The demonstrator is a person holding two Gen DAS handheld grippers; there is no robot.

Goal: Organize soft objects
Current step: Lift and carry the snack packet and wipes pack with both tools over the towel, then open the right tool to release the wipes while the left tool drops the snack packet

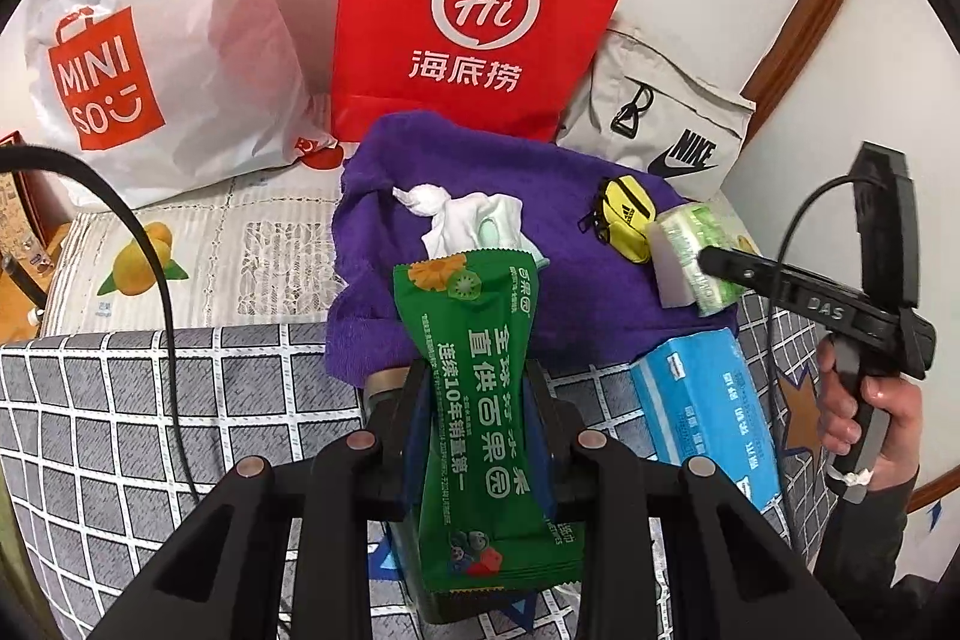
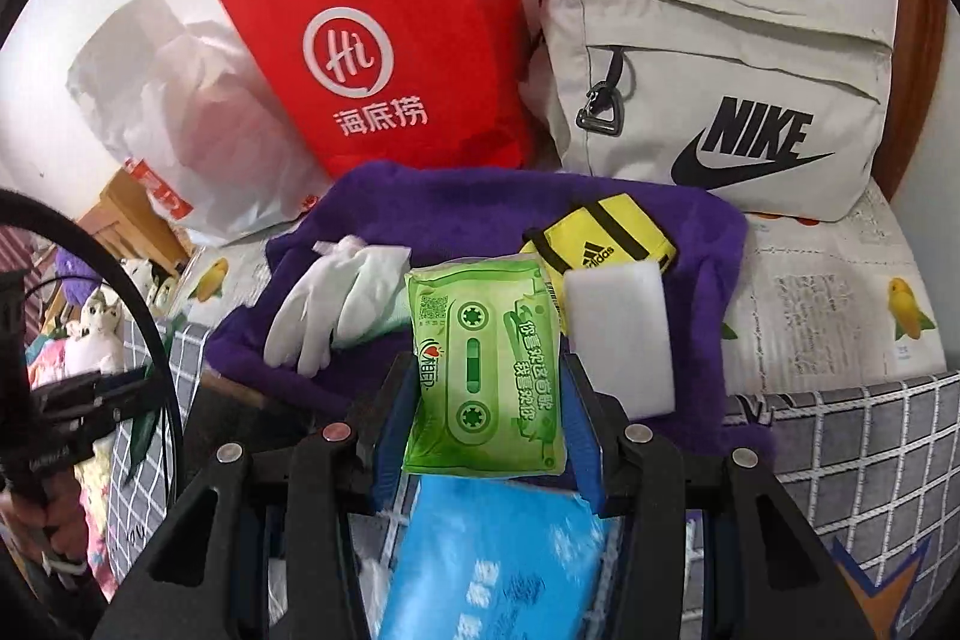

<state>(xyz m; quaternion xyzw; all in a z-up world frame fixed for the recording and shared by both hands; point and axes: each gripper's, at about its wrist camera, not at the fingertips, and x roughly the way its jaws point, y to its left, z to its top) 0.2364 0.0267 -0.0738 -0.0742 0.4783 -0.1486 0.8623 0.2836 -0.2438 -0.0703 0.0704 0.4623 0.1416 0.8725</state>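
Observation:
In the left wrist view my left gripper (image 1: 477,373) is shut on a dark green printed packet (image 1: 462,316), which stands upright over the checked bed cover. My right gripper (image 2: 489,379) is shut on a light green tissue pack (image 2: 480,328), held just above the front edge of a purple towel (image 2: 480,202). On that towel lie white gloves (image 2: 336,304), a white sponge (image 2: 618,334) and a yellow Adidas pouch (image 2: 600,244). From the left wrist view the right gripper (image 1: 714,262) sits at the right, with a hand on its handle.
A red paper bag (image 1: 474,10), a white Miniso plastic bag (image 1: 150,58) and a grey Nike bag (image 2: 720,100) stand against the wall behind the towel. A blue tissue pack (image 1: 708,400) lies on the grey checked cover (image 1: 120,400). A black cable (image 1: 162,310) hangs at the left.

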